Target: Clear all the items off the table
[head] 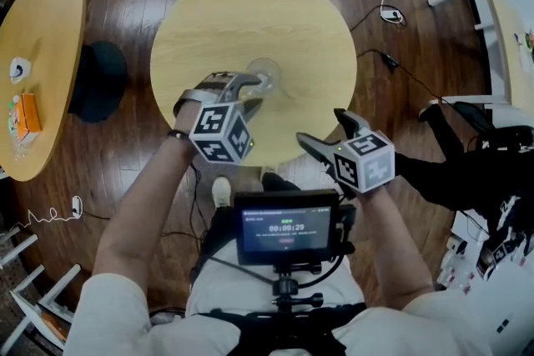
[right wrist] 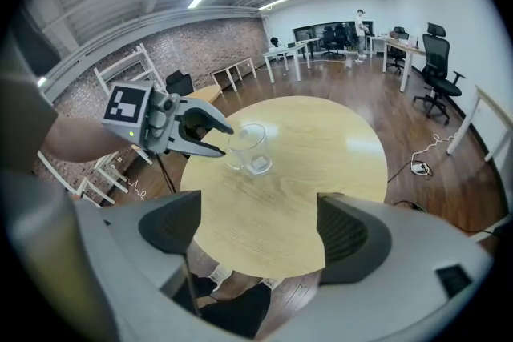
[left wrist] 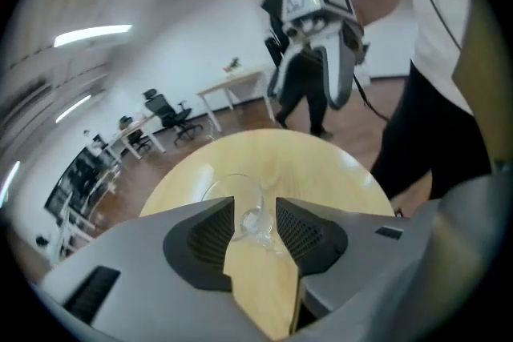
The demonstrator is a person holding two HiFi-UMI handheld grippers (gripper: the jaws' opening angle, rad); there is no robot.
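Jaws of left gripper (head: 257,92) slightly apart around glass (head: 272,68), tilted down over table (head: 250,12), right gripper (head: 321,127) jaws wide, empty

Left gripper (head: 256,93): reached forward on a bare left forearm (head: 142,204) and angled downward, jaws parted narrowly, pads not clamped. Right gripper (head: 321,127): held closer to the body on the right forearm (head: 390,250), pitched steeply down, jaws wide apart, gripping nothing.

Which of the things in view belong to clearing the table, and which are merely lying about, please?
Job: glass on the round table; left gripper, open, at the glass.
Lying about: orange box on the side table; floor cable; office chairs.
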